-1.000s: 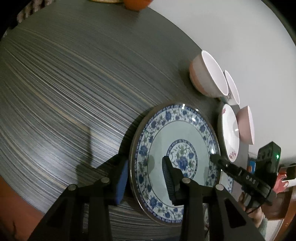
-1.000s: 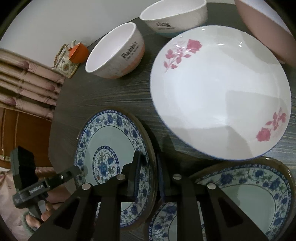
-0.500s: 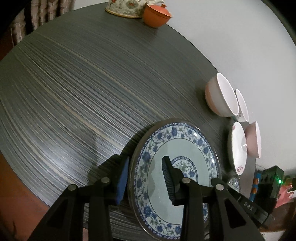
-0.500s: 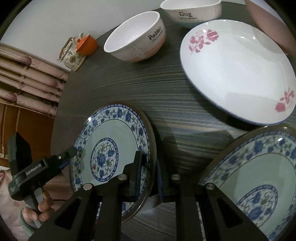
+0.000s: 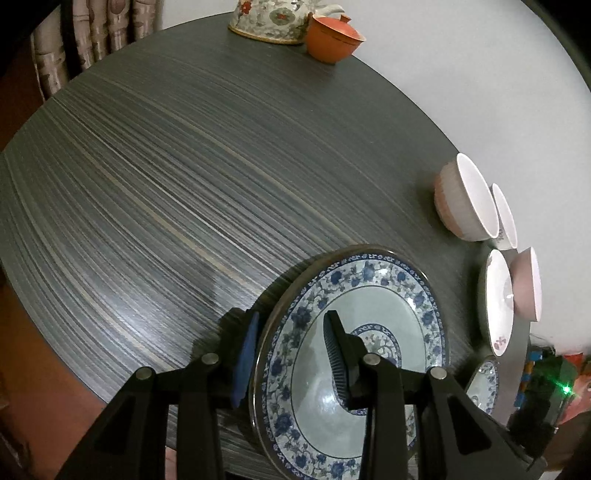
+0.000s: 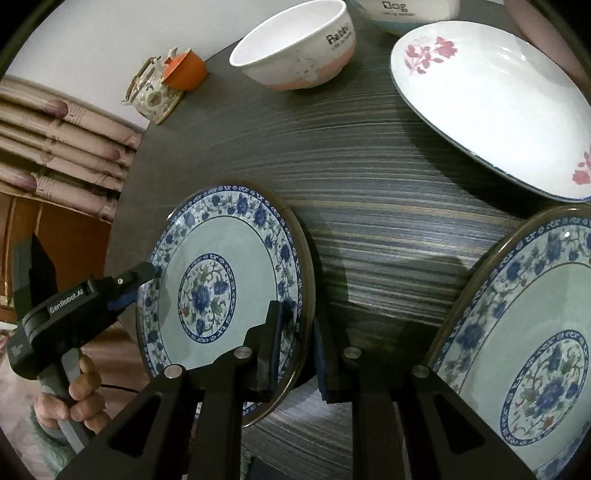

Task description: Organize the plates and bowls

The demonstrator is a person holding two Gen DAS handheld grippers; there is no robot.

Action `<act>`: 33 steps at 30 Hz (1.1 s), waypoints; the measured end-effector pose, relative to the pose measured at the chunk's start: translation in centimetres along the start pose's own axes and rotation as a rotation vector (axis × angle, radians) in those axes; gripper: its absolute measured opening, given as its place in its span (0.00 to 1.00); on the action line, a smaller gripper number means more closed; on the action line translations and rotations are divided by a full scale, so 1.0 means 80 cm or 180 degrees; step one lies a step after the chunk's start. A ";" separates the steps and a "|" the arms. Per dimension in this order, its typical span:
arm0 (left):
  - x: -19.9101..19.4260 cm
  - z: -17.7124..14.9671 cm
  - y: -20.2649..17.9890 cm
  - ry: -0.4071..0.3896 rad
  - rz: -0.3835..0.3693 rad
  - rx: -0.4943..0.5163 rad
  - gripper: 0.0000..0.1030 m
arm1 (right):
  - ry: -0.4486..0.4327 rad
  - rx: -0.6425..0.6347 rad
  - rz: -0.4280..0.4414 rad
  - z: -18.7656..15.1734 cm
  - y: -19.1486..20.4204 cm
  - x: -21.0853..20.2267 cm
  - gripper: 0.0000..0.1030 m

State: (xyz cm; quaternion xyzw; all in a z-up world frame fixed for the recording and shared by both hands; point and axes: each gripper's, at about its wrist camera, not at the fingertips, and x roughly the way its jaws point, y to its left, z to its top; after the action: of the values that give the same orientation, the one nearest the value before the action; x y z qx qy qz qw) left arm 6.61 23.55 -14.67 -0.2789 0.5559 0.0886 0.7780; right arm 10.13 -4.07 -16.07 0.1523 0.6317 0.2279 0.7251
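Blue-patterned plate tilted over the dark table's near left edge, left gripper clamped on its left rim, right gripper pinching its right rim, second blue plate near right, rose plate and two empty bowls, Rabbit bowl and Dog bowl, far right

A round table with a dark, finely streaked grey top fills most of both views. Behind it, across the upper right of the left wrist view, runs a plain white wall. At the upper left edge hangs a pleated beige curtain. Below it, warm brown wood shows at the left. The light is dim and soft, with a pale sheen on the tabletop.
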 end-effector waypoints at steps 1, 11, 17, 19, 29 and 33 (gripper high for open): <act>0.001 0.000 0.001 0.0005 0.0013 0.0002 0.34 | -0.0001 -0.0010 -0.0008 -0.001 0.002 0.000 0.16; 0.007 -0.003 -0.001 0.0048 0.0136 0.0028 0.34 | -0.0007 -0.0041 -0.0060 -0.002 0.012 0.007 0.17; 0.012 -0.004 -0.008 0.0062 0.0169 0.0013 0.35 | -0.0015 -0.0022 -0.0074 -0.003 0.012 0.007 0.18; 0.014 -0.004 -0.010 0.0084 0.0185 0.0000 0.37 | -0.0020 -0.0026 -0.0093 -0.003 0.013 0.006 0.19; -0.002 -0.003 -0.013 -0.0176 0.0362 0.0012 0.37 | -0.0175 -0.0017 -0.0159 -0.007 0.011 -0.015 0.32; -0.020 -0.011 -0.044 -0.0536 0.0627 0.0372 0.41 | -0.0319 -0.0128 -0.0247 -0.014 0.010 -0.030 0.34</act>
State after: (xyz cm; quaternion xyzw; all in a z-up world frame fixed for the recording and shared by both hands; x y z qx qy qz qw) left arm 6.86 20.44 -12.27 -0.1688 0.5176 0.1552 0.8243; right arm 8.65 -4.69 -13.81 0.1243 0.5953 0.2043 0.7671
